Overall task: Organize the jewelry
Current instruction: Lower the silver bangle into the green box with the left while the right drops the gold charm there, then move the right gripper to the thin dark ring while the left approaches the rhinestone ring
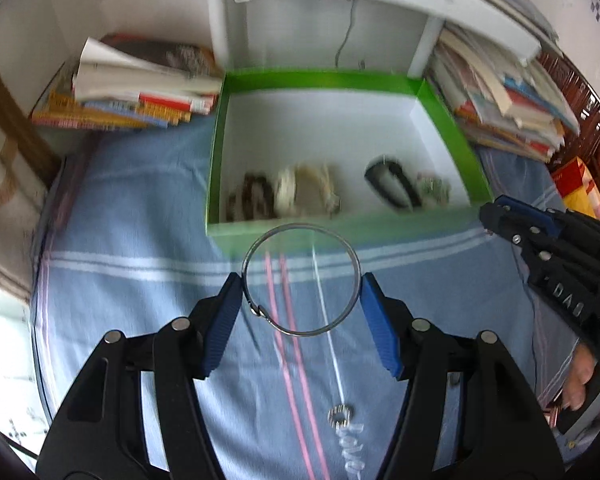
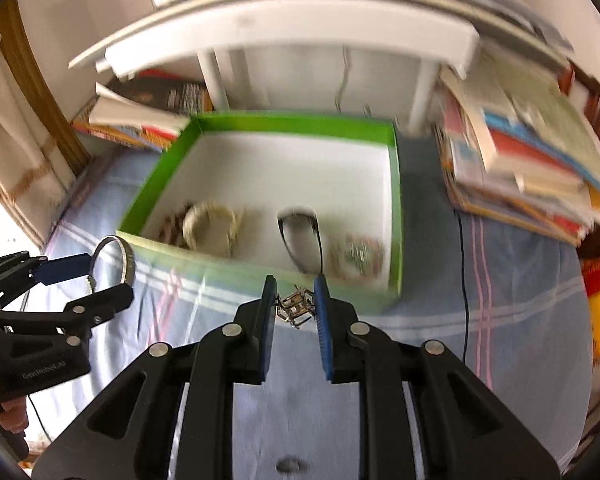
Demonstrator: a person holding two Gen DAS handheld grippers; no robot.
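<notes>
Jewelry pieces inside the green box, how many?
4, in a row along the near wall of the green box: dark chain, cream bangle, black bangle, small sparkly piece. Motion blur may hide more.

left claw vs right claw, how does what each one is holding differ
The left claw grips a large plain silver bangle, an open ring spanning its wide-spread fingers. The right claw pinches a small, intricate metal piece, maybe an earring, with fingers much closer together. Both are metallic, held above the blue cloth just short of the green box.
</notes>
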